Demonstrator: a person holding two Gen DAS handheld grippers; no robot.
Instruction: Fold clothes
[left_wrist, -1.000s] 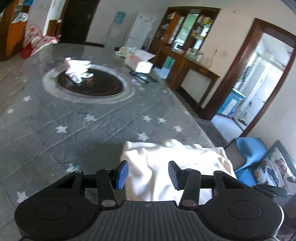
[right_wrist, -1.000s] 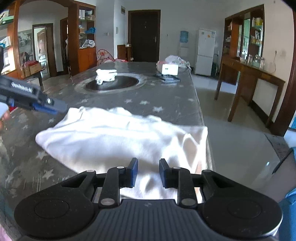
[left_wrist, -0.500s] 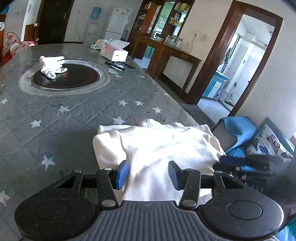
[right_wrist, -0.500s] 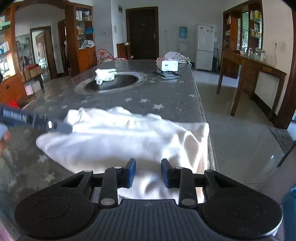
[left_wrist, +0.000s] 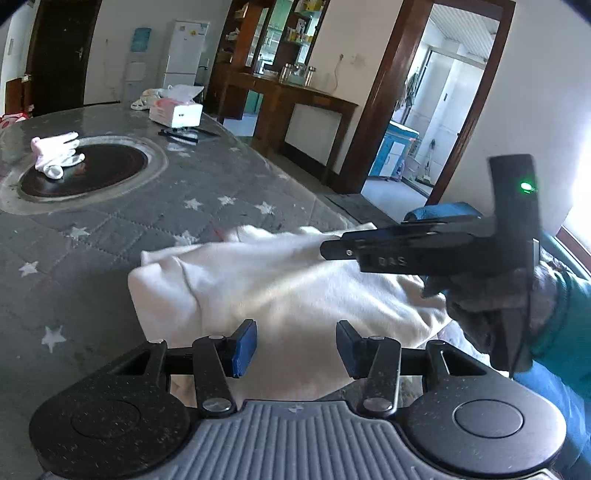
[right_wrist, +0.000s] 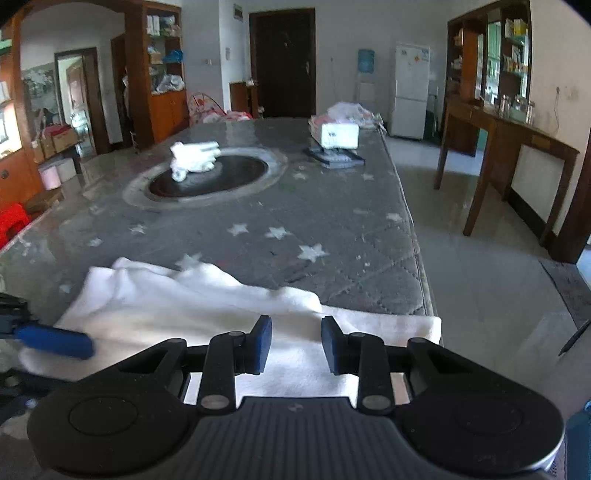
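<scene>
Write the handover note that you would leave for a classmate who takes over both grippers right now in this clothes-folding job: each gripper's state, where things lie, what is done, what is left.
Left gripper: open, holds nothing, poised above the near part of the white garment.
Right gripper: open, empty, over the garment's near right part.
Garment: bunched and creased at the near end of the star-patterned table, its right edge at the table's side.
Done: garment appears partly folded or gathered, not neat.
Left: grip an edge, smooth it, finish the fold.
</scene>
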